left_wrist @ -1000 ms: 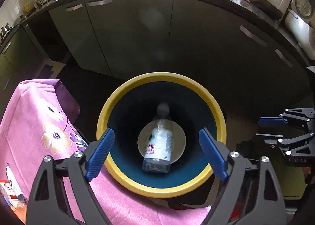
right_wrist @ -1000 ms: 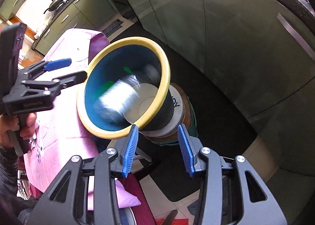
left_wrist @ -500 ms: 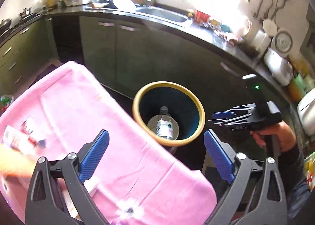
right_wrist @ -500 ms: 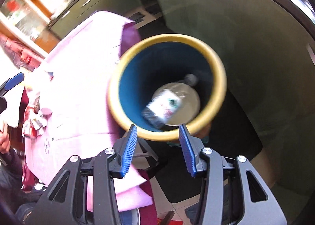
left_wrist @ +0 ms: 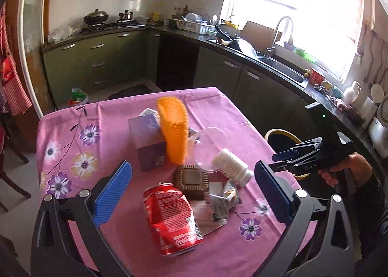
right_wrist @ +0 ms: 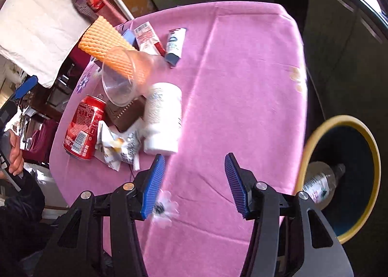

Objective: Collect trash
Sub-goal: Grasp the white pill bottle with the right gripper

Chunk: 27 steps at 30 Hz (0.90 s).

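A pile of trash lies on the pink flowered tablecloth (left_wrist: 211,112): a crushed red cola can (left_wrist: 171,217) (right_wrist: 83,127), a white pill bottle (left_wrist: 231,164) (right_wrist: 163,119), a clear plastic cup (left_wrist: 208,148) (right_wrist: 121,78), crumpled wrappers (left_wrist: 222,200) (right_wrist: 118,146), a brown square piece (left_wrist: 191,180) and an orange foam sleeve (left_wrist: 174,131). My left gripper (left_wrist: 194,195) is open, above the can. My right gripper (right_wrist: 192,184) is open and empty over the cloth, right of the pill bottle. The yellow-rimmed bin (right_wrist: 344,177) holds a plastic bottle (right_wrist: 320,183).
A purple box (left_wrist: 148,141) stands behind the pile. A tube (right_wrist: 175,45) and a red-white packet (right_wrist: 146,35) lie farther back. Green cabinets, a sink (left_wrist: 281,68) and a cluttered counter line the room. The bin (left_wrist: 281,137) stands beyond the table's right edge.
Both grippers swung from over the bin back to the table. The left one now faces the trash pile. The right one opened wider and points over the cloth.
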Tool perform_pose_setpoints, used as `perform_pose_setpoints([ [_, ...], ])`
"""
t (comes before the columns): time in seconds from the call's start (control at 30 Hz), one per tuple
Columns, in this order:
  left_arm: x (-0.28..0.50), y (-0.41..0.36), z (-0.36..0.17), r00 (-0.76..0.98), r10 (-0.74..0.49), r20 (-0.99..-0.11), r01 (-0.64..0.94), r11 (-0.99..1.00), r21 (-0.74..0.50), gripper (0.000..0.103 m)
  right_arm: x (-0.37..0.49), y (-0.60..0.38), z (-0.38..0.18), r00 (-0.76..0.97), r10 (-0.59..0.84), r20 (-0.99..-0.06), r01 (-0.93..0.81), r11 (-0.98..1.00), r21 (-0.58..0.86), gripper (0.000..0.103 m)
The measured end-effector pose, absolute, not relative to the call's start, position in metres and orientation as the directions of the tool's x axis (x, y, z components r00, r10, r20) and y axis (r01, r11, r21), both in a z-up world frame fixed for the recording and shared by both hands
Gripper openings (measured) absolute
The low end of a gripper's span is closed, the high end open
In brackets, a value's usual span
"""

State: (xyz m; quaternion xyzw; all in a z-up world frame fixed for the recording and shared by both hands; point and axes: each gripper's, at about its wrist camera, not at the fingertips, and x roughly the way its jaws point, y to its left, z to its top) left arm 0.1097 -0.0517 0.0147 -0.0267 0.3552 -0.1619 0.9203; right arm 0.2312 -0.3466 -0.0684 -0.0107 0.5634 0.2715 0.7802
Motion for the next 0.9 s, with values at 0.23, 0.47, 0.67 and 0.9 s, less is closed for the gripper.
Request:
perform_pose_setpoints([
  [0.23, 0.101, -0.016, -0.002, 0.702, -0.288, -0.652, 0.217, 0.958, -0.19, 0.096, 0.26, -0.285, -0.076, 0.157, 0.36, -0.92, -0.488, 0.838, 0.245, 0.052],
  [0.47, 0.1, -0.005, -0.008, 0.702, -0.27, -0.659, 0.197, 0.963, -0.186, 0.096, 0.276, -0.26, -0.093, 0.122, 0.287, -0.95, -0.493, 0.848, 0.193, 0.052],
  [0.67, 0.1, -0.005, -0.012, 0.696, -0.273, -0.664, 0.199, 0.962, -0.187, 0.096, 0.286, -0.248, -0.108, 0.107, 0.251, -0.962, -0.496, 0.852, 0.167, 0.052],
  [0.9, 0.099, -0.005, -0.013, 0.691, -0.269, -0.671, 0.199, 0.963, -0.18, 0.096, 0.286, -0.238, -0.115, 0.112, 0.23, -0.967, -0.502, 0.853, 0.145, 0.048],
])
